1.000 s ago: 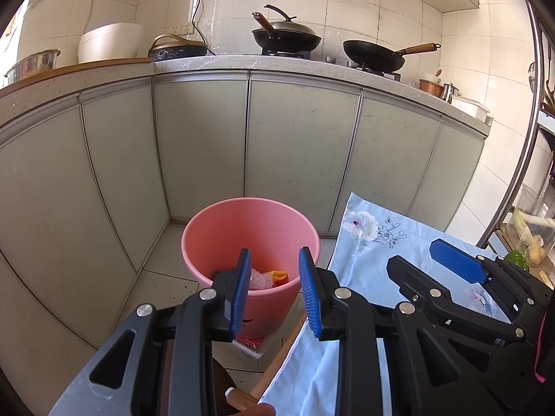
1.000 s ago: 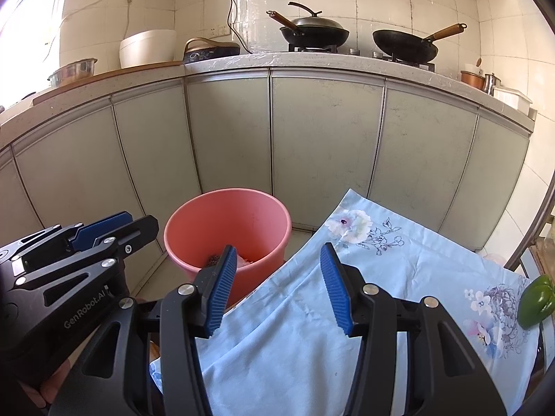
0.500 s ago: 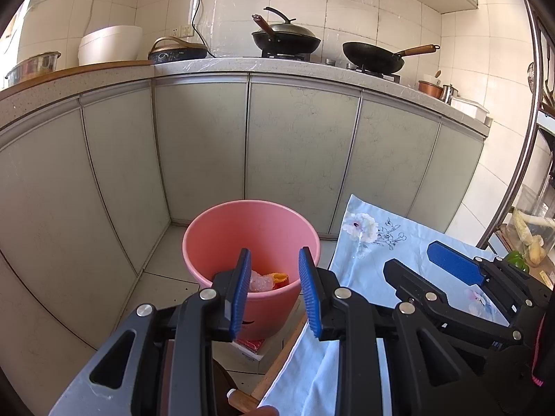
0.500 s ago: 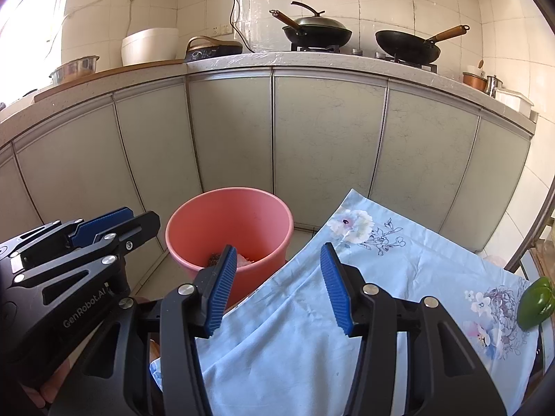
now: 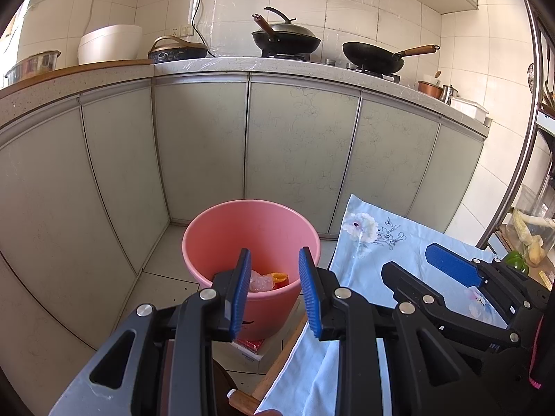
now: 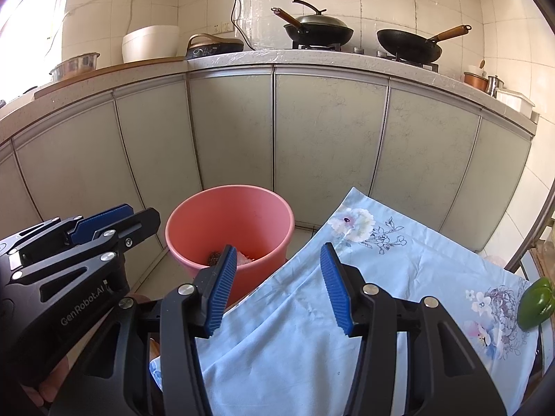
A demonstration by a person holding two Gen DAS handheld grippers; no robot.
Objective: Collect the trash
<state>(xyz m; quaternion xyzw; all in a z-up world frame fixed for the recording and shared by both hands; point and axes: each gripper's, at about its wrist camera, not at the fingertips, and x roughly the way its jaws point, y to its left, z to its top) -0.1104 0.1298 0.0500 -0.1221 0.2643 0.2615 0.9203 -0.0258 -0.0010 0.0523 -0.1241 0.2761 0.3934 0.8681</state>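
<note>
A pink bucket (image 5: 222, 239) (image 6: 215, 222) stands on the tiled floor against the cabinets. In its bottom lie clear crumpled plastic (image 5: 259, 280), an orange scrap (image 5: 280, 276) and a dark lump (image 6: 214, 258). My left gripper (image 5: 274, 289) hovers above the bucket's near rim, open, nothing between its blue pads. It also shows at the left of the right wrist view as the left gripper (image 6: 104, 222). My right gripper (image 6: 277, 284) is open and empty over the edge of a light blue floral cloth (image 6: 399, 277), and appears as the right gripper (image 5: 451, 270) in the left wrist view.
Grey cabinet doors (image 5: 298, 145) curve behind the bucket. The counter holds two black pans (image 5: 374, 57), a white pot (image 5: 109, 43) and a steel bowl. A green pepper (image 6: 536, 303) lies at the cloth's right edge. A red-and-white packet (image 5: 251, 346) sits on the floor under the bucket's front.
</note>
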